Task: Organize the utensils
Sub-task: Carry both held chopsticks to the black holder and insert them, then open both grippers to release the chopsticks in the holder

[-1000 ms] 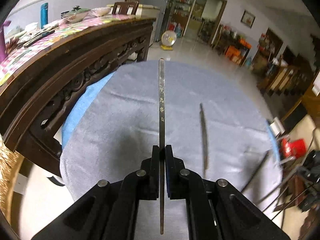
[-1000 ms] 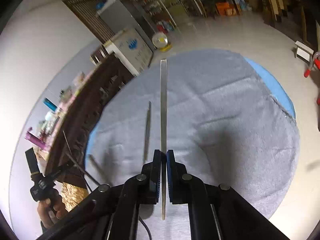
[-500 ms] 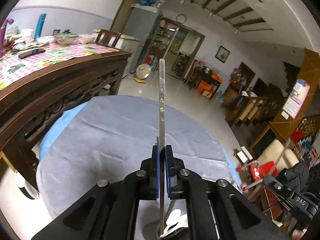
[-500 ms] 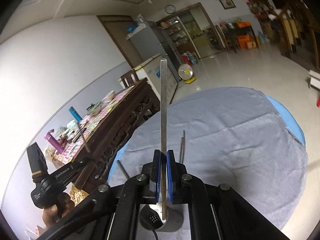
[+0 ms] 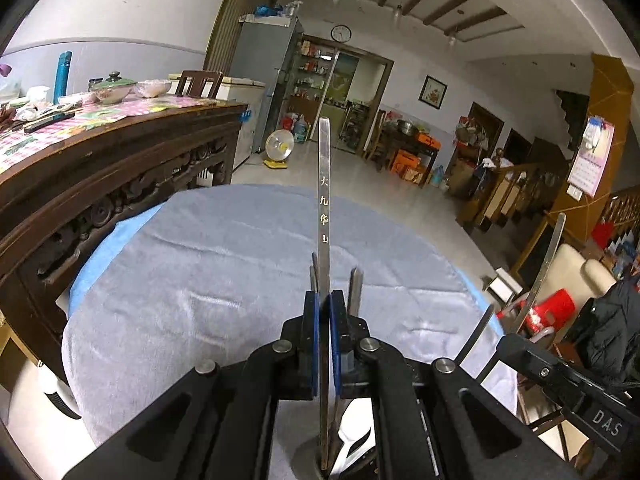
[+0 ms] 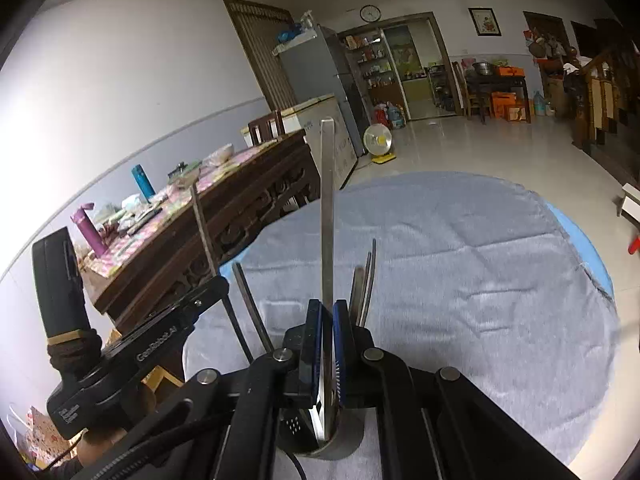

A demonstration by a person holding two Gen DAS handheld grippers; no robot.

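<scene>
My left gripper (image 5: pixel 324 308) is shut on a flat steel chopstick (image 5: pixel 324 220) with engraved characters, held along the fingers. Its lower end reaches the mouth of a metal utensil cup (image 5: pixel 308 462) under the gripper. My right gripper (image 6: pixel 326 312) is shut on a second steel chopstick (image 6: pixel 327 200), whose lower end dips into the same cup (image 6: pixel 340 450). Other steel utensils (image 6: pixel 366 280) stand in the cup just behind both grippers. In the right wrist view the left gripper (image 6: pixel 132 360) shows at the left. In the left wrist view the right gripper (image 5: pixel 560 376) shows at the right.
The cup stands near the front of a round table under a grey towel (image 6: pixel 460 264) laid over blue cloth. A carved dark wooden sideboard (image 5: pixel 100 184) with bottles and dishes runs along the left. Open tiled floor lies beyond the table. A hand (image 6: pixel 92 452) holds the left gripper.
Both grippers have tilted up and drawn back over the table with their chopsticks still held. The cup and its standing utensils have come into view under them.
</scene>
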